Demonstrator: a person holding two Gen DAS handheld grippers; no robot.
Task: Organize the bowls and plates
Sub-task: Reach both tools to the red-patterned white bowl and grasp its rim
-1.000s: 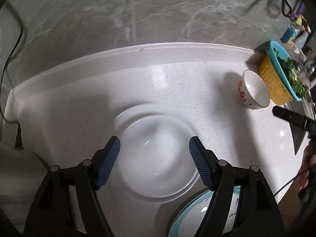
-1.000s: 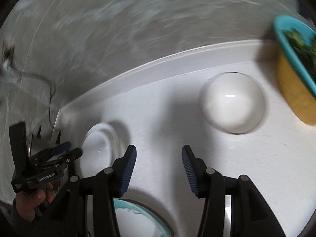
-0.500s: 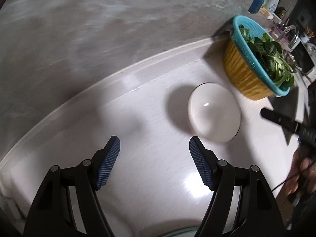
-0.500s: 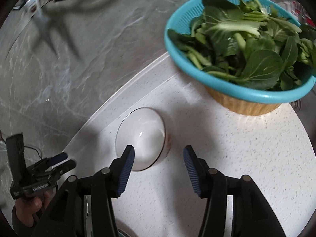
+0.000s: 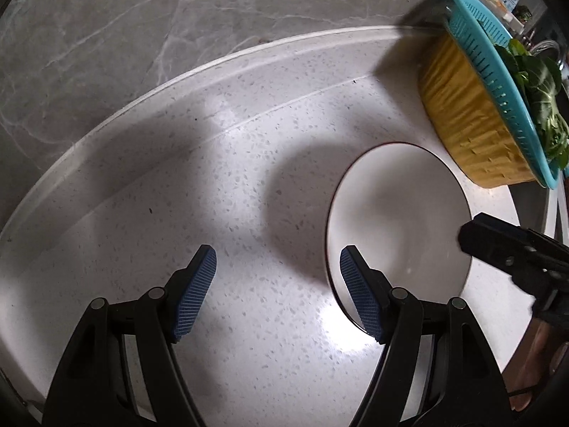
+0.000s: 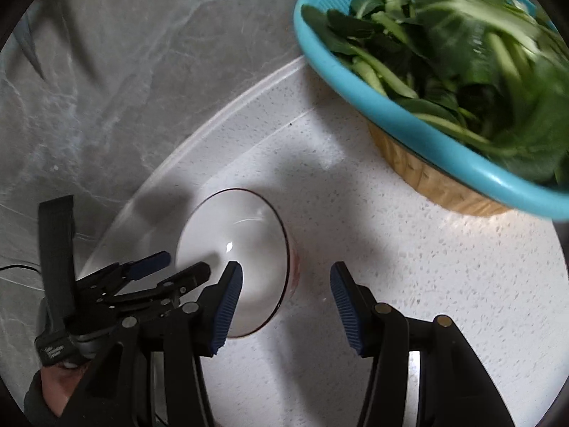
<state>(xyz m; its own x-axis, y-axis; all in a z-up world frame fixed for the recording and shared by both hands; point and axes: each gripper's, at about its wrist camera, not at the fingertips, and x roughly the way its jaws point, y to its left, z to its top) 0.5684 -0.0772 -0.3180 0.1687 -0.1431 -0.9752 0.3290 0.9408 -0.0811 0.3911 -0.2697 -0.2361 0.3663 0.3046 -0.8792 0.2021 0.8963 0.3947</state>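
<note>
Bowl (image 5: 394, 220) on counter (image 5: 249, 195), basket (image 5: 473, 106) of greens (image 6: 462, 53) just behind.

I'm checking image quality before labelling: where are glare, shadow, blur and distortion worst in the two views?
Left wrist view: bright glare on the counter beside the bowl, a dark shadow left of it, and fisheye bending of the counter edge. Right wrist view: the greens and the colander are motion-blurred; the bowl shows a small highlight.

A home kitchen — speckled white stone countertop (image 5: 249, 185), grey marble backsplash (image 5: 177, 17), teal plastic colander of leafy greens (image 6: 444, 71), white ceramic bowl (image 5: 398, 220).
</note>
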